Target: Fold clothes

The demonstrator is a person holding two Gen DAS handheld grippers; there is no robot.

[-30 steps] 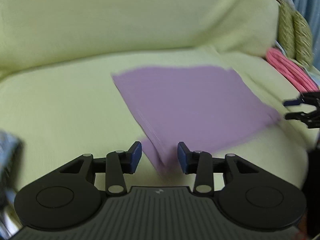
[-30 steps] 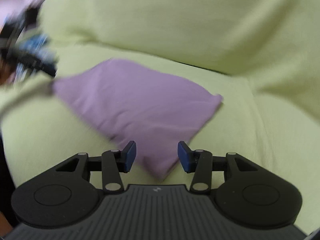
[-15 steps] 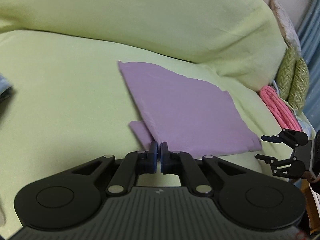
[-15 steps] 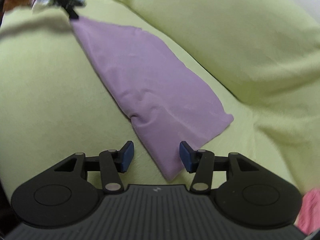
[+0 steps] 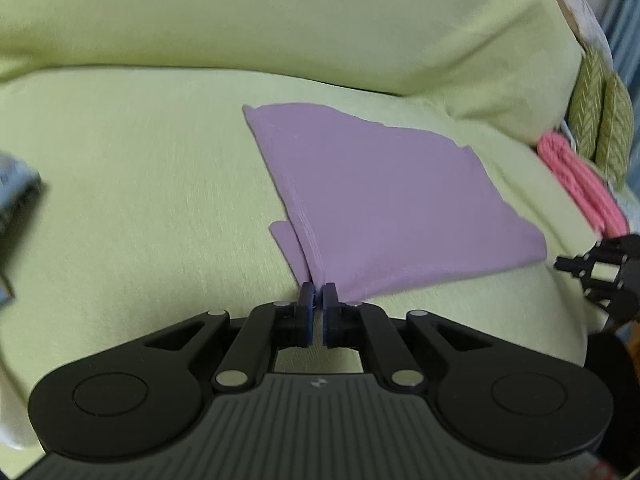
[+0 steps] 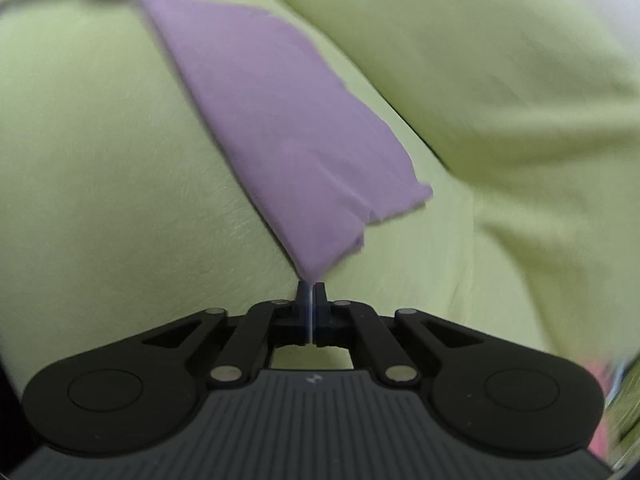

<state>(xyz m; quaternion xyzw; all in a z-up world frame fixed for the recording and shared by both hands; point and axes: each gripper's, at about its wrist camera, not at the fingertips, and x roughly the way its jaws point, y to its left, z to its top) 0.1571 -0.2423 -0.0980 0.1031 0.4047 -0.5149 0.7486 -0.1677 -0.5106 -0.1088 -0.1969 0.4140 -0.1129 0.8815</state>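
Fingers [image 5: 306,300] of the left gripper [image 5: 319,295] pinched together on the near corner of the purple cloth [image 5: 380,196], blue pads with only a sliver of gap, fabric drawn to a point between the tips. Cloth is folded, several layers showing along its left edge, with a small flap sticking out toward 9 o'clock just above the pinch. From the left wrist view it fans out from the tips toward 12 and 2 o'clock, lying flat on the yellow-green sofa seat [image 5: 140,200]. Right gripper [image 6: 310,290] also at a corner of the same cloth [image 6: 280,120]: fingers [image 6: 302,292] closing, nearly together, the cloth's tip tapering down right at the tips; picture is blurred and whether the pads already bite the fabric is hard to tell, though the corner looks pulled into the slit. In that view the cloth runs from the tips up toward 11 o'clock, its far end reaching a dark blurred shape at the top edge, its right corner ragged at about 2 o'clock. Seat [image 6: 100,160] surrounds it; sofa back cushion [image 6: 480,60] rises at 1 o'clock. In the left wrist view the right gripper [image 5: 592,276] shows at 3 o'clock by the cloth's right corner. Back cushion [image 5: 280,20] across 12 o'clock. Pink folded item [image 5: 576,176] at 2 o'clock against two olive patterned cushions [image 5: 600,112]. Blurred pale blue object [image 5: 16,184] at 9 o'clock.
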